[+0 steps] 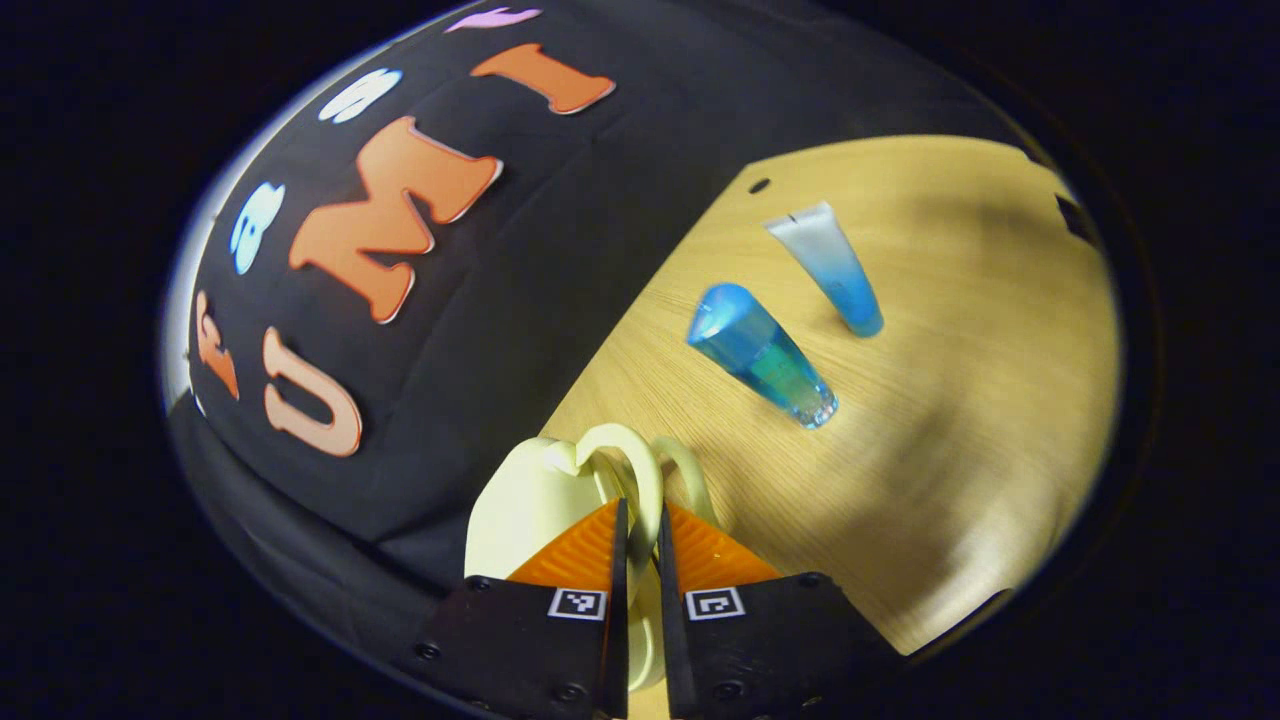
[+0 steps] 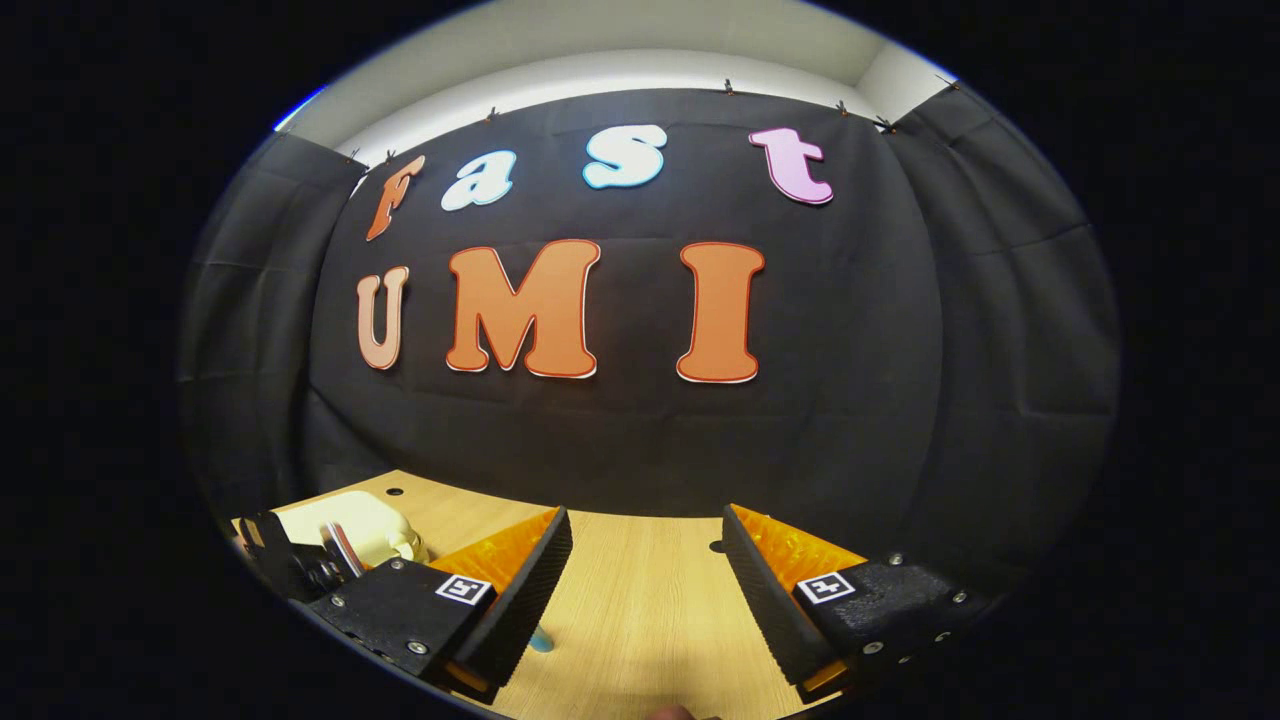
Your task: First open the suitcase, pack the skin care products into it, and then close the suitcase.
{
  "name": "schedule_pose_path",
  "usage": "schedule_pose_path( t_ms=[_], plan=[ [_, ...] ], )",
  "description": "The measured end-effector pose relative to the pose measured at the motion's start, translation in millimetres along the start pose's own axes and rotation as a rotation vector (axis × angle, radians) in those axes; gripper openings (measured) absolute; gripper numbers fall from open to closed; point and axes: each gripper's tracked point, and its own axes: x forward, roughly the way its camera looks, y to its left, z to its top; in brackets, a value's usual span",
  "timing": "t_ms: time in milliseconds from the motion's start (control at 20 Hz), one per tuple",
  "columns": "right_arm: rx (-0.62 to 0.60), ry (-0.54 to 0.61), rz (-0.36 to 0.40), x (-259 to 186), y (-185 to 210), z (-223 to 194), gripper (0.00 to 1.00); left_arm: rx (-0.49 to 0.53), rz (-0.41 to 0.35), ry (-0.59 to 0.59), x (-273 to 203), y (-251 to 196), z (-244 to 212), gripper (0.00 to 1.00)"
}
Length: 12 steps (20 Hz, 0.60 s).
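In the left gripper view, my left gripper is shut on the looped handle of a small cream suitcase, which sits at the table's edge against the black wall cloth. Two skin care products lie farther out on the wooden table: a blue clear bottle and a white-to-blue tube. In the right gripper view, my right gripper is open over the table, nothing between its fingers. The cream suitcase lies to its left with the other gripper at it.
The black booth wall stands close behind the table in the right gripper view. Small holes mark the tabletop. A bit of something blue peeks beside my right gripper's left finger.
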Motion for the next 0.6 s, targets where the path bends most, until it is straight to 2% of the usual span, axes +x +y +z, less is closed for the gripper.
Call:
schedule_pose_path(
  t_ms=[200, 500, 600],
  plan=[
    [0.005, 0.004, 0.045, 6, 5, -2, 0.95, -0.194, 0.053, -0.004, -24, 43, 17, 0.15],
    [0.013, 0.022, 0.105, 17, 27, -6, 0.95, -0.351, 0.160, -0.055, -47, 128, 22, 0.14],
    [0.006, 0.016, 0.112, 21, 39, -3, 0.95, -0.410, 0.174, -0.076, -54, 152, 16, 0.14]
  ],
)
